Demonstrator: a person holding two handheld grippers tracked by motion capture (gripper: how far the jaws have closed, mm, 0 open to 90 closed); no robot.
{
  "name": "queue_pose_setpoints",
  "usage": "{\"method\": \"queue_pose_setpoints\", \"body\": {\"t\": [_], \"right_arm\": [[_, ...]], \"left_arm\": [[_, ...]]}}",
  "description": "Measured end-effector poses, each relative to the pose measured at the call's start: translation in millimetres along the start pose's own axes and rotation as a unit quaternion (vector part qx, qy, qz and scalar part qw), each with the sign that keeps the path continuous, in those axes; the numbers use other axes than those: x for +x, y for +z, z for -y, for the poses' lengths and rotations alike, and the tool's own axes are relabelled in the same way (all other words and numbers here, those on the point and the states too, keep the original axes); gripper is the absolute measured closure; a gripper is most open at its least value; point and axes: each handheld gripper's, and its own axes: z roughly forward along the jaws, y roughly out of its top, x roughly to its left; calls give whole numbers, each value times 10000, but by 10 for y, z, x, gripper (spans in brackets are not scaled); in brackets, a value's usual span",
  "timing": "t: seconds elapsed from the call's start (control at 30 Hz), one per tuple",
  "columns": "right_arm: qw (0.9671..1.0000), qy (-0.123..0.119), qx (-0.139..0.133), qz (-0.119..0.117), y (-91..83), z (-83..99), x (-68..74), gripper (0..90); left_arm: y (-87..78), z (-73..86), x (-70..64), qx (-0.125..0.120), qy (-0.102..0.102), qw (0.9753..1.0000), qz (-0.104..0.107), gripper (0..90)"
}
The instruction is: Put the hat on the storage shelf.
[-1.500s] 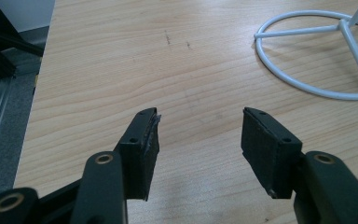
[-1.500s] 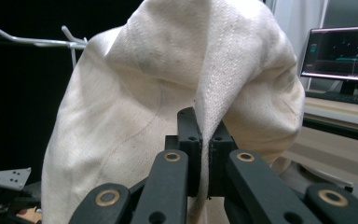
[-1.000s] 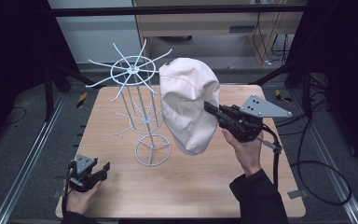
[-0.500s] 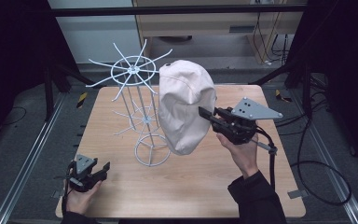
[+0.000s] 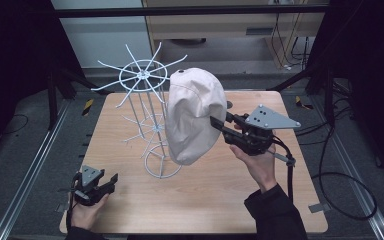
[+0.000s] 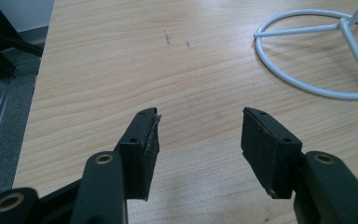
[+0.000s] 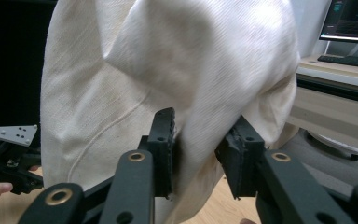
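1. The right gripper [image 5: 215, 121] pinches a fold of the cap [image 5: 192, 115], which hangs in the air just beside the white wire rack [image 5: 145, 100], over the table [image 5: 220, 200]. In the right gripper view the jaws of this gripper [image 7: 196, 135] press on cloth from both sides.
2. The left gripper [image 5: 105, 181] rests low near the table's front left corner, well apart from the rack; its jaws are spread with nothing between them, as the left gripper view [image 6: 198, 135] shows.
3. Risk, as I judge it: the grip holds only a thin fold, so the cap may slip out if it is swung fast.
4. The rack's spokes are thin and its ring base [image 6: 317, 56] is light; a cap snagging on a spoke could tip the rack, since nothing steadies it.
5. The limp cloth may fold and miss the spoke.
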Motion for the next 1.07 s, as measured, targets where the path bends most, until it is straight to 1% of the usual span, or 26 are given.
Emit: {"method": "queue_pose_setpoints", "body": {"t": [0.07,0.13,0.2,0.23,0.33,0.37,0.53,0.7,0.77,0.8,0.83,0.9,1.0,1.07], "right_arm": [[10000,6,24,-9,3,-4,1,615],[10000,59,60,7,1,-9,6,548],[9999,93,27,49,-10,-13,7,454],[9999,114,-22,108,-22,-15,8,410],[9996,108,-20,247,-59,-10,9,286],[9995,94,18,298,-81,2,12,262],[9992,187,188,299,-213,119,28,168],[9978,252,465,401,-400,420,19,136],[9965,317,595,488,-463,578,-21,132],[9957,390,672,511,-489,660,-47,129],[9945,496,742,550,-519,765,-79,128],[9922,587,902,629,-561,925,-134,126],[9885,592,1104,842,-611,1147,-212,127],[9849,583,1287,1001,-626,1273,-271,126]], "left_arm": [[-1,0,1,-4,-3,10000,-1,460],[-1,0,2,-2,-5,10000,2,460],[2,0,1,5,3,10000,5,460],[2,0,0,4,7,10000,3,460],[1,0,-2,3,5,10000,1,459],[2,0,-1,2,4,10000,2,458],[2,0,-4,2,7,10000,-3,453],[9,1,-6,15,5,10000,-3,448],[12,1,-7,24,10,10000,6,445],[13,1,-9,33,18,10000,8,444],[15,2,-11,34,10,10000,17,441],[18,1,-11,47,12,10000,27,434],[24,2,-10,45,9,10000,35,420],[28,2,-12,40,7,10000,45,408]]}}
